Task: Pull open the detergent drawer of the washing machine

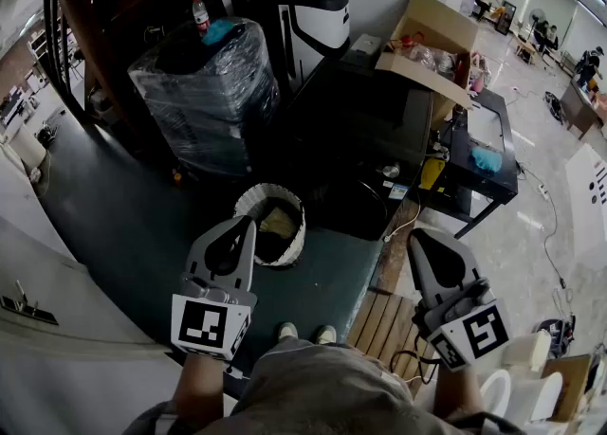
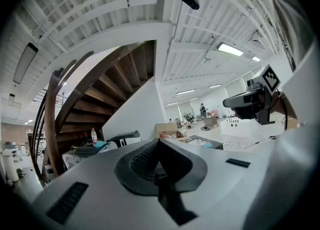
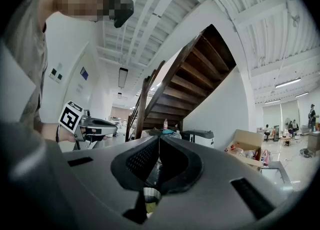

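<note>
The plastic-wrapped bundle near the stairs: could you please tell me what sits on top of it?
A bottle with a red label and a crumpled blue item rest on the plastic-wrapped bundle. The wrap hides its dark contents.

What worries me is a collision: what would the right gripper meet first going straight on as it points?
Probably the plastic-wrapped bundle with the bottle on top; the right gripper lines up with it, but depth is unclear.

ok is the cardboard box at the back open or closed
Open: the cardboard box has its flaps folded outward, and in the head view loose contents show inside it from above.
</note>
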Tool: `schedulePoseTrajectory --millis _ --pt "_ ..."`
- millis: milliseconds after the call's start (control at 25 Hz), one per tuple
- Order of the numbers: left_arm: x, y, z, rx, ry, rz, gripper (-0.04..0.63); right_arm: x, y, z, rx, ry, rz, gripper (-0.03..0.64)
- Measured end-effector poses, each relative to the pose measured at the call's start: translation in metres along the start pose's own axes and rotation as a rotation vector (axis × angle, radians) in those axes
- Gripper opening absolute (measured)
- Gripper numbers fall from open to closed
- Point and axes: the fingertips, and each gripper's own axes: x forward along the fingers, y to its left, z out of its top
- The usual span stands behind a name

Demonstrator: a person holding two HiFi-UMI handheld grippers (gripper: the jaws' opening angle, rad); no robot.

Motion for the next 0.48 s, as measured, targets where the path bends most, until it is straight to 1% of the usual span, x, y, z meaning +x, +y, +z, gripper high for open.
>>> schedulePoseTrajectory --millis 80,160,480 --pt "0.003 -0.001 -0.002 0.033 -0.013 -0.007 0.017 -0.001 -0.005 -0.003 0.014 -0.005 -0.005 0.032" --pt "0.006 -0.004 -0.001 0.045 -0.023 -0.012 0.017 -0.002 -0.009 -0.006 0.023 -0.006 -0.007 0.032" --pt "0.021 -0.012 0.000 0.040 -0.017 -0.023 0.017 -0.002 -0.023 -0.012 0.023 -0.002 -0.008 0.032"
